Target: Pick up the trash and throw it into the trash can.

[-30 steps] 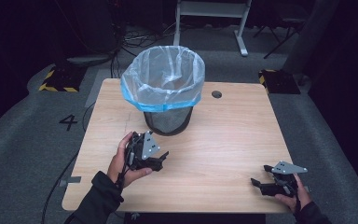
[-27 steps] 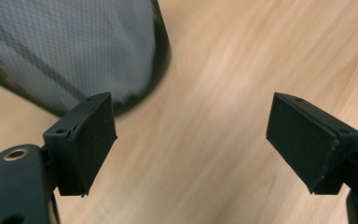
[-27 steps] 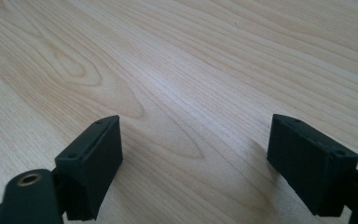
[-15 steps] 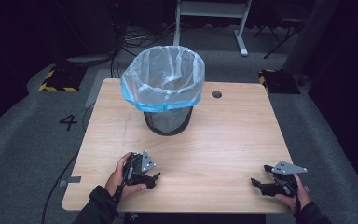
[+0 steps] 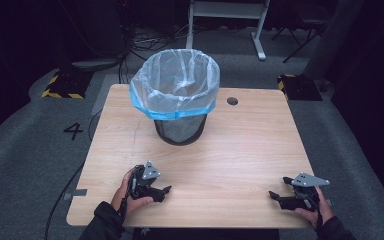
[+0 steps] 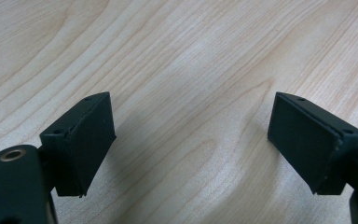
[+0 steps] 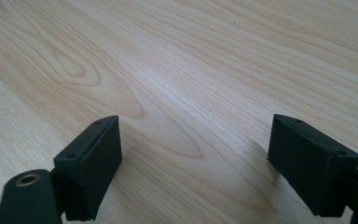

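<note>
On the light wooden table (image 5: 240, 145) stands a black mesh wastebasket (image 5: 180, 131), lined with a clear plastic bag (image 5: 176, 82) whose blue-edged rim folds down over the top. It sits toward the far half of the table, a little left of centre, upright, with the bag's mouth gaping open. Just to its right, near the far edge, is a small round cable hole (image 5: 232, 101) in the tabletop.

The person has both hands low at the near edge. The left gripper (image 5: 163, 192) rests near the front-left of the table, held in the left hand (image 5: 132, 192), its jaws pointing to the right across the wood. In the left gripper view the 2 black pads (image 6: 91, 135) stand wide apart with bare wood grain between them, gripping nothing.

The right gripper (image 5: 274, 196) sits by the front-right corner, held in the right hand (image 5: 312, 210) (the grey three-cornered plate on top catches the light), jaws pointing left toward the other gripper. The right gripper view shows its 2 pads (image 7: 98, 151) likewise spread wide over bare wood, with nothing between them.

The 2 grippers are well apart from each other, and both well apart from the wastebasket. On the grey floor left of the table a "4" (image 5: 73, 131) is marked, and a yellow-and-black striped block (image 5: 60, 86) lies beyond it.
</note>
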Demonstrator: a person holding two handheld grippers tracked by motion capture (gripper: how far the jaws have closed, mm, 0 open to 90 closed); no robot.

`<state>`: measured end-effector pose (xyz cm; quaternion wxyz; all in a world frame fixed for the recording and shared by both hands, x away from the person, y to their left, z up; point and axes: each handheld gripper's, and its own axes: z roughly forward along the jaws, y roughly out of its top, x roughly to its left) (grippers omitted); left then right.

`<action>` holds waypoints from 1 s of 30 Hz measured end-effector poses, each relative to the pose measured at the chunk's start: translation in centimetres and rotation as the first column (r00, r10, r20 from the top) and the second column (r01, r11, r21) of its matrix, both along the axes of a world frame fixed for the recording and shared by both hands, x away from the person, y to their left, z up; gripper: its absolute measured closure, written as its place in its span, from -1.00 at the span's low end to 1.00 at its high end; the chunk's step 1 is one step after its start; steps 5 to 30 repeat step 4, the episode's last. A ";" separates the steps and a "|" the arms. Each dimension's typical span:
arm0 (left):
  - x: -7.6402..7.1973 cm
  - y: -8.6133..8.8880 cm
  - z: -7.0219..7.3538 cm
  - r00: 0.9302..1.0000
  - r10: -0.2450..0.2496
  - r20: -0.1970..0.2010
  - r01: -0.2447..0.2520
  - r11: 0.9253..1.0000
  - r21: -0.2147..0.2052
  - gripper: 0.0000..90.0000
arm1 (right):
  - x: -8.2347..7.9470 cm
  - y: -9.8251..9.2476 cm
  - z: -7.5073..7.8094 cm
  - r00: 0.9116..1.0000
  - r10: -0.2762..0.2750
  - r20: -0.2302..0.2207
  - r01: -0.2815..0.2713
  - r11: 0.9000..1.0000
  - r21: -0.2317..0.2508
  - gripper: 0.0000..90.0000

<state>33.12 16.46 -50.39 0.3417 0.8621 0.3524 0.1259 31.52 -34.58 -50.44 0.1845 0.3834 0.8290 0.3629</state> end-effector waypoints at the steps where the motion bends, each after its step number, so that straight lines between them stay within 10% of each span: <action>1: 0.0 0.0 0.0 1.000 0.000 -0.003 0.000 1.000 -0.003 -0.67 | 0.0 0.0 0.0 1.000 0.000 -0.004 0.000 1.000 0.001 -0.61; 30: 0.0 0.0 0.0 1.000 0.004 -0.001 -0.004 1.000 -0.005 -0.67 | 0.0 0.0 0.0 1.000 0.002 -0.009 -0.002 1.000 0.004 -0.61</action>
